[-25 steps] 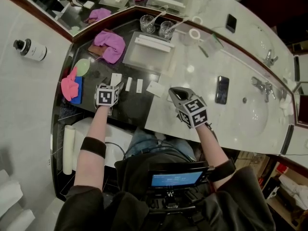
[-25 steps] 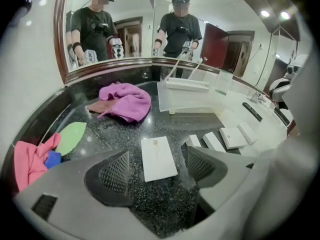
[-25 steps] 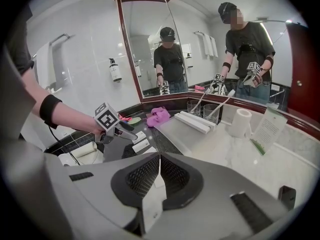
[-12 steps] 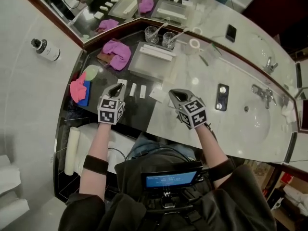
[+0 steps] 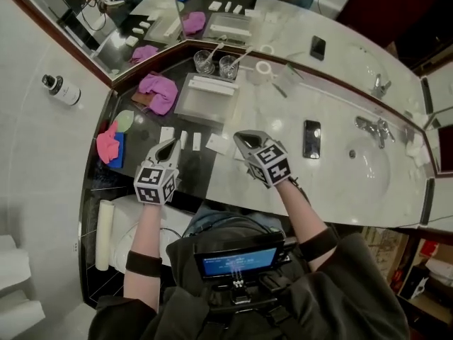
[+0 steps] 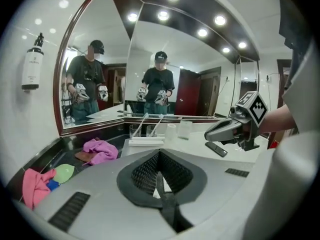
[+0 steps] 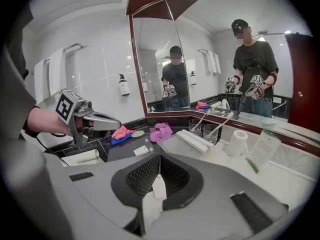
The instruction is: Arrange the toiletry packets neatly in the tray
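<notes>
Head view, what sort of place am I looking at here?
Probably a hotel bathroom vanity: a washbasin with a tap, a big wall mirror, and two glasses holding what look like toothbrushes beside a toiletry tray.

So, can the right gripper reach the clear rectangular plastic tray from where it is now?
Probably yes. The right gripper, shut on a small white packet, is held over the pale marble counter, and nothing upright stands between it and the clear rectangular plastic tray, whose near part is bare.

No legible text: wall bottle label (image 5: 60, 89), chest screen (image 5: 237, 262) too small to read.
</notes>
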Demonstrator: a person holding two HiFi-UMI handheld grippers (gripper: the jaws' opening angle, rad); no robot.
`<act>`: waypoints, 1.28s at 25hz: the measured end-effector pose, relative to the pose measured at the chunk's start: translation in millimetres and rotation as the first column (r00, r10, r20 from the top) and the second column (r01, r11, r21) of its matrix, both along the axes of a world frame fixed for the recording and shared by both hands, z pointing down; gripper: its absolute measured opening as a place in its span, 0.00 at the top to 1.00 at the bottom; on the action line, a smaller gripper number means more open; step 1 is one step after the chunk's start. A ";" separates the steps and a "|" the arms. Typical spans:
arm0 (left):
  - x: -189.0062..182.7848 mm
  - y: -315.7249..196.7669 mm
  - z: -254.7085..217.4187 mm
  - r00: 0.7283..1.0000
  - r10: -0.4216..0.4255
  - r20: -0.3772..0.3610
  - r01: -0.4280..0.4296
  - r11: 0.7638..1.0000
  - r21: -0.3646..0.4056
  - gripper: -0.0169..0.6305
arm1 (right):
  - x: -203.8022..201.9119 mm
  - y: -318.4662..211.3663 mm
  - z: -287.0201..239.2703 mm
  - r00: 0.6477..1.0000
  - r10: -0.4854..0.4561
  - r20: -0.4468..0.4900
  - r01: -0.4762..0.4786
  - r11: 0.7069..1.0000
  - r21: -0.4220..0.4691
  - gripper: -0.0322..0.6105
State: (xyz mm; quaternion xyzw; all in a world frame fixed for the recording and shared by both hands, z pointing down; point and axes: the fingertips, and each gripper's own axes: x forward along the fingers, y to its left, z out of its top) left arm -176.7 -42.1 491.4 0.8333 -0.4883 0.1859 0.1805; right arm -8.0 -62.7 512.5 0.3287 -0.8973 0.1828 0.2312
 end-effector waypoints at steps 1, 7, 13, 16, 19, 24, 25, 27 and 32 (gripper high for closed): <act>4.1 2.2 -3.0 1.000 -0.001 -0.014 0.001 1.000 0.003 0.97 | 3.4 1.2 -1.3 1.000 0.006 0.000 -0.006 1.000 0.002 0.92; 17.7 12.7 -8.7 0.996 -0.020 -0.082 0.020 1.000 0.002 0.97 | 24.0 10.4 -6.4 0.999 0.046 0.003 -0.046 0.999 0.001 0.92; 22.5 20.6 -7.4 0.994 -0.017 -0.106 0.017 1.000 -0.008 0.97 | 36.3 19.0 1.0 0.998 0.065 -0.010 -0.065 0.998 -0.017 0.92; 21.5 21.9 -6.9 0.993 -0.019 -0.115 0.018 1.000 -0.010 0.97 | 33.3 19.9 2.7 0.998 0.059 -0.012 -0.060 0.998 -0.021 0.92; 20.0 22.6 -5.1 0.991 -0.033 -0.130 0.031 0.999 -0.017 0.97 | 30.0 17.4 6.5 0.998 0.053 -0.016 -0.053 0.998 -0.015 0.92; 19.6 21.2 -2.5 0.992 -0.032 -0.124 0.029 0.999 -0.019 0.97 | 24.2 11.7 8.6 0.999 0.033 -0.029 -0.033 0.999 -0.003 0.91; 19.9 20.2 -1.2 0.992 -0.031 -0.121 0.029 0.999 -0.020 0.97 | 23.3 9.8 8.5 0.999 0.026 -0.037 -0.026 1.000 -0.001 0.91; 20.6 16.8 1.8 0.993 -0.028 -0.112 0.026 0.999 -0.022 0.97 | 21.4 4.2 7.4 0.998 0.007 -0.063 -0.007 1.000 0.002 0.91; 24.2 4.1 5.2 0.993 -0.019 -0.114 0.016 0.999 -0.029 0.97 | 23.2 -21.5 18.5 0.985 -0.050 -0.164 0.052 0.999 0.007 0.83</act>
